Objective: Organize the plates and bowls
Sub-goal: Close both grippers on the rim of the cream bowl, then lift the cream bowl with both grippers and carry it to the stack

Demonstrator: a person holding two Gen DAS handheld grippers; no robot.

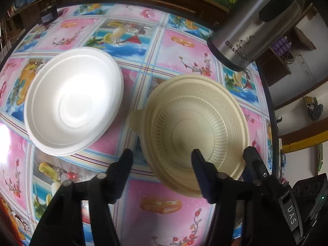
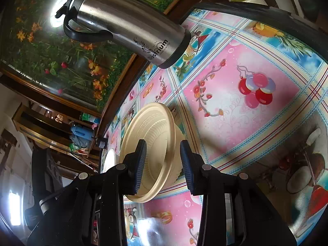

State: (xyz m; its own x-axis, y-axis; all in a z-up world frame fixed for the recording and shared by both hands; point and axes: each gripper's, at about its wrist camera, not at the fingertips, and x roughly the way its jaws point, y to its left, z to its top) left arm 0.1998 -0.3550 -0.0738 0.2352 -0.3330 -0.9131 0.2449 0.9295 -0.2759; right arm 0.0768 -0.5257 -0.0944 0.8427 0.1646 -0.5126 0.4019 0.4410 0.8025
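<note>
The right gripper [image 2: 163,166] has its fingers on either side of the cream bowl's [image 2: 152,151] rim, one finger inside and one outside, narrowly parted; whether the pads actually press on the wall I cannot tell, though the bowl sits tilted as if lifted on that side. The left gripper [image 1: 162,155] hangs over the same cream bowl [image 1: 196,131] from above, pointing steeply down, its jaws about half open and gripping nothing, one finger over the bowl's inside and the other over bare desk [image 1: 168,205]. To stack well, the rim should be pinched firmly and the bowl kept level before it goes across. Farther out, the white bowl [image 1: 73,104] sits upright near the desk's left edge, just beside the cream one. A steel flask [image 1: 254,26] stands at the far right corner.
</note>
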